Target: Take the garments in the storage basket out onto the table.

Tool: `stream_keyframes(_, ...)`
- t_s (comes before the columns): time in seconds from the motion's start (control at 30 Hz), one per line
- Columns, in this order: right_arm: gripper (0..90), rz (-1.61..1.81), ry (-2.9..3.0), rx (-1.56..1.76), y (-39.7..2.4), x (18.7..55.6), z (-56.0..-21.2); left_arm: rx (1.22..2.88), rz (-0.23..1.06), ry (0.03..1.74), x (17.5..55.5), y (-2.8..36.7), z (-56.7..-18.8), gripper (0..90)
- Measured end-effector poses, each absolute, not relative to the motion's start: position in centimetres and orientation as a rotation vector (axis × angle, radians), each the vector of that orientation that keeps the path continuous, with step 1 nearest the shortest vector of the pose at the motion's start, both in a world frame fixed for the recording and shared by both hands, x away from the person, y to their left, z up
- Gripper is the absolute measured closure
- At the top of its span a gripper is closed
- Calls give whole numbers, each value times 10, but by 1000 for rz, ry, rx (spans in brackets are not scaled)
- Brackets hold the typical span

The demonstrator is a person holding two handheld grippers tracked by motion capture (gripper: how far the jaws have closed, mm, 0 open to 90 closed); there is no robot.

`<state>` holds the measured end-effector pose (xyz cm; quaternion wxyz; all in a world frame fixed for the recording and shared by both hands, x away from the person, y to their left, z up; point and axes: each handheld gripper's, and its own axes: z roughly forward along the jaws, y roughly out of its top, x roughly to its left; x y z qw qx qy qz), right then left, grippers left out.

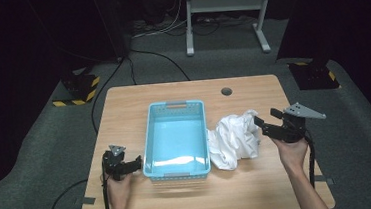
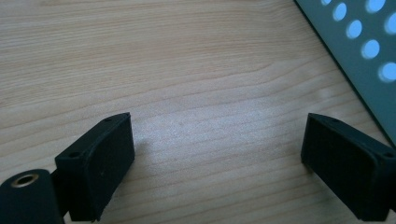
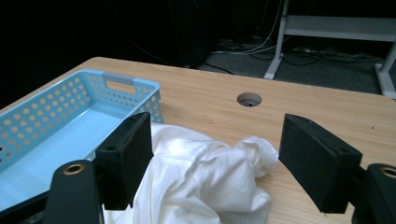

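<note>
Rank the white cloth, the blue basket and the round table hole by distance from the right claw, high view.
From the right claw:
1. White cloth, crumpled right beside it, toward the basket.
2. Round table hole, near the table's far edge.
3. Blue basket, beyond the cloth, mid-table.

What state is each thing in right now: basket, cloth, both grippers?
Blue basket: upright on the table, nothing in it.
White cloth: crumpled in a heap beside the basket, not gripped.
Left gripper: open, over bare table beside the basket.
Right gripper: open, cloth between the jaws, pads not pressing it.

wooden table [image 1: 260, 189], round hole [image 1: 226, 91], white frame [image 1: 225, 3] behind.
</note>
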<state>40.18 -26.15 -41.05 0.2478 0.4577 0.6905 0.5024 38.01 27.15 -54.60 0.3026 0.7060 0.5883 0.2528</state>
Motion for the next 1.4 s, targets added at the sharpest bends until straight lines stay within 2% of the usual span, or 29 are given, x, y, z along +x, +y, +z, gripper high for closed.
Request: stream_keyframes(1.4,255,1323,1893,1268,-273,386,-430,1872,670,1560,380,271,-546,97)
